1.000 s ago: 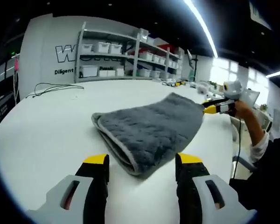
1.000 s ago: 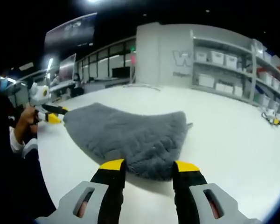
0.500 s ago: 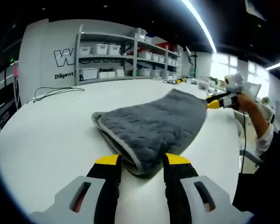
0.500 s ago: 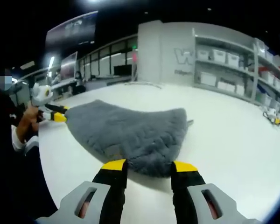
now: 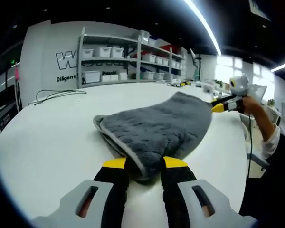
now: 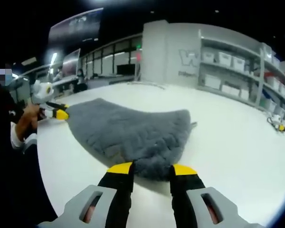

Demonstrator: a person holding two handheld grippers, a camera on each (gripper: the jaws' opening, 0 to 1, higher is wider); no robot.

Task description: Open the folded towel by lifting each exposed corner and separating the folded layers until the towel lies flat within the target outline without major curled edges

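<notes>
A broad white table (image 5: 47, 137) fills the foreground, its surface pale and curving away under the fisheye; a thin black cable (image 5: 54, 92) lies looped near its far edge. Behind it stands a white wall (image 5: 45, 42) with large dark lettering (image 5: 66, 59), partly hidden by grey metal shelving (image 5: 128, 54); the shelves carry rows of white bins (image 5: 103, 49). The ceiling is dark, crossed by a long strip light (image 5: 202, 23); bright windows (image 5: 225, 71) glow at the right. In the right gripper view, the same shelving (image 6: 240, 66) lines the wall; dark glazed partitions (image 6: 109, 61) run left, and a dark screen (image 6: 76, 28) hangs above them.
</notes>
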